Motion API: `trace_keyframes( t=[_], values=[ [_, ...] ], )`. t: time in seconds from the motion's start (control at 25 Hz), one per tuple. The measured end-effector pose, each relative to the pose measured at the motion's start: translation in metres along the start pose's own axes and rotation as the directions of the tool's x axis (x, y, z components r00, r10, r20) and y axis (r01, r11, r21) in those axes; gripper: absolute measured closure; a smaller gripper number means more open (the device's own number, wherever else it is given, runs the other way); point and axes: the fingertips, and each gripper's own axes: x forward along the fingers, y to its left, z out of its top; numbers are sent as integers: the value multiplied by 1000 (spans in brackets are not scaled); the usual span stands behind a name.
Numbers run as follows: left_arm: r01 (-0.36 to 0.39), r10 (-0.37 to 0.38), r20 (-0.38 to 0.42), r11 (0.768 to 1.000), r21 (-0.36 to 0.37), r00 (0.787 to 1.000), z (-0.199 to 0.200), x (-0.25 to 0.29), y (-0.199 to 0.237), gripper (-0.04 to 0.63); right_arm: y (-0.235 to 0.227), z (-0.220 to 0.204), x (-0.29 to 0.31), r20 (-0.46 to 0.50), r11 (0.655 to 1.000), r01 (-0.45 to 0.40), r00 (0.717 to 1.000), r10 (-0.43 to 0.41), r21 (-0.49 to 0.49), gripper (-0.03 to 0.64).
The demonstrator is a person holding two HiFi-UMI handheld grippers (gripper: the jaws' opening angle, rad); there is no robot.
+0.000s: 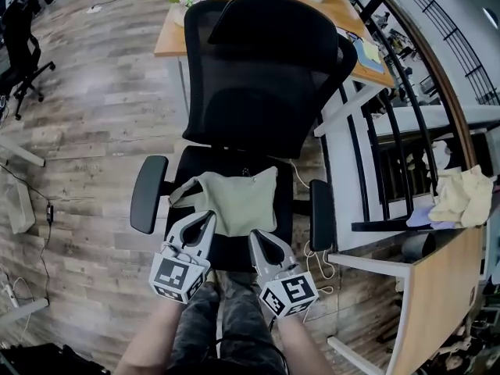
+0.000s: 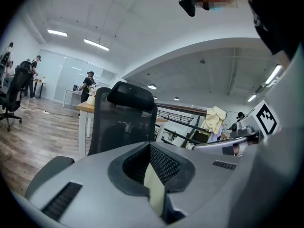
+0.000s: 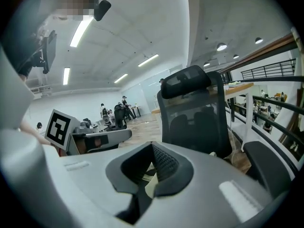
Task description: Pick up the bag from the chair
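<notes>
The left tongs (image 1: 206,217) and right tongs (image 1: 258,237) are both closed and empty, with their tips at the near edge of the bag (image 1: 234,198). The bag lies flat on the chair (image 1: 262,92) seat. Nothing is picked up yet; opening, gripping and lifting likely remain.

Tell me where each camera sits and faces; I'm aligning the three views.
Head view: on the person's head, looking steeply down at the chair with the bag on its seat; both forearms, left gripper and right gripper show.
Left gripper view: on the left gripper, along its shut jaws toward the chair back; right gripper's marker cube at right.
Right gripper view: on the right gripper, toward the same chair back; left gripper's marker cube at left.
Shared: all show the chair.
</notes>
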Motion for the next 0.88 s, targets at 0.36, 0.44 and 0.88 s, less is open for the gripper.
trace_keyframes(
  t=[0.36,0.44,0.88],
  values=[
    [-67,65,-52,997,-43,997,-41,32,18,598,-32,-28,44,-50,999,-39,998,40,17,609],
    [-88,84,-74,994,-60,994,-54,38,22,598,-37,-37,54,-76,999,-47,996,48,19,609],
    [-157,134,-165,978,-134,977,-100,69,50,598,-69,-76,93,-187,999,-15,982,23,43,607]
  ],
)
